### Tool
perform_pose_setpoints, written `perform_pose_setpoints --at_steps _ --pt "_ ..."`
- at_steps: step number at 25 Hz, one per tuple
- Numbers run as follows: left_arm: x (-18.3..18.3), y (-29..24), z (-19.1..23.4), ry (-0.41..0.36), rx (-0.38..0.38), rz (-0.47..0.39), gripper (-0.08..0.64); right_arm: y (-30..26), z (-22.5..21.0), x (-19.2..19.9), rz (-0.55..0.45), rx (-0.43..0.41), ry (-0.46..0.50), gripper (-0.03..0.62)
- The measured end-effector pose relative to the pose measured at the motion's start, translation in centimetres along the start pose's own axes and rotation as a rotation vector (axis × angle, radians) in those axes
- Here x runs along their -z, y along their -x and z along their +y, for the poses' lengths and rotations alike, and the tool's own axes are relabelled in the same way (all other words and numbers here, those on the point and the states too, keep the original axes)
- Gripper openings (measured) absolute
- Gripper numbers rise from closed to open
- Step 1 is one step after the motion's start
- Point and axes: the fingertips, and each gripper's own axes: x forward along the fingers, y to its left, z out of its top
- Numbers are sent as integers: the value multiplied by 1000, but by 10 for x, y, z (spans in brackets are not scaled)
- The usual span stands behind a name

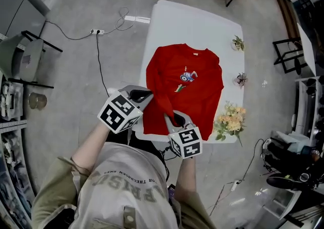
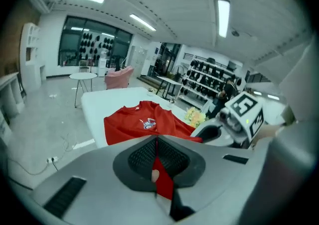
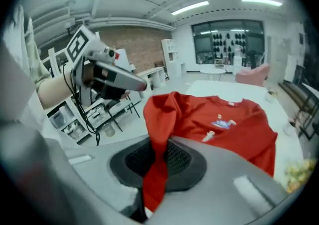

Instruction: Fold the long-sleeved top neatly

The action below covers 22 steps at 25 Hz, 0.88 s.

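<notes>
Grey concrete floor ran all round the white table (image 1: 202, 20), where the red long-sleeved top (image 1: 200, 91) lay flat, print upward, collar at the far end. Both grippers worked at its near left corner. The left gripper (image 1: 146, 94) had its jaws pinched tight on a fold of red cloth. The right gripper (image 1: 176, 118) was likewise clamped on the sleeve (image 1: 162, 105), which rose off the table between them. I judged they held it at two spots to keep it taut and straight, ready to be laid across the body. Near the hem lay a bunch of pale flowers (image 1: 231, 117). Two small sprigs (image 1: 238, 43) stood further off; whether in pots I couldn't tell. No box or basket sat on the table.
</notes>
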Motion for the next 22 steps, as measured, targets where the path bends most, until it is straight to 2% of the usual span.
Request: perform_pose_setpoints --at_steps 3,5,8,9,11,13,15,18,22 --pt "4 -25 -8 -105 -31 36 14 40 -58 37 60 108 -145 34" --pt "14 -40 -6 -161 -49 83 15 49 -88 74 160 185 -182 34" --pt "31 -57 8 -307 -111 169 33 44 -113 122 338 279 -81 54" --pt "34 -61 15 -364 -130 189 75 45 -114 129 369 292 -45 130" --pt "29 -66 30 -476 -151 209 178 53 -109 126 341 291 -43 282" --pt "14 -71 45 -586 -156 214 211 62 -102 115 257 285 -90 287" --pt "-4 -81 58 -707 -147 231 219 64 -103 113 223 311 -120 287" --pt "-27 -106 70 -902 -97 277 222 59 -112 119 239 366 -150 284" --pt "-45 -147 84 -1127 -58 327 221 51 -118 126 275 398 -183 266"
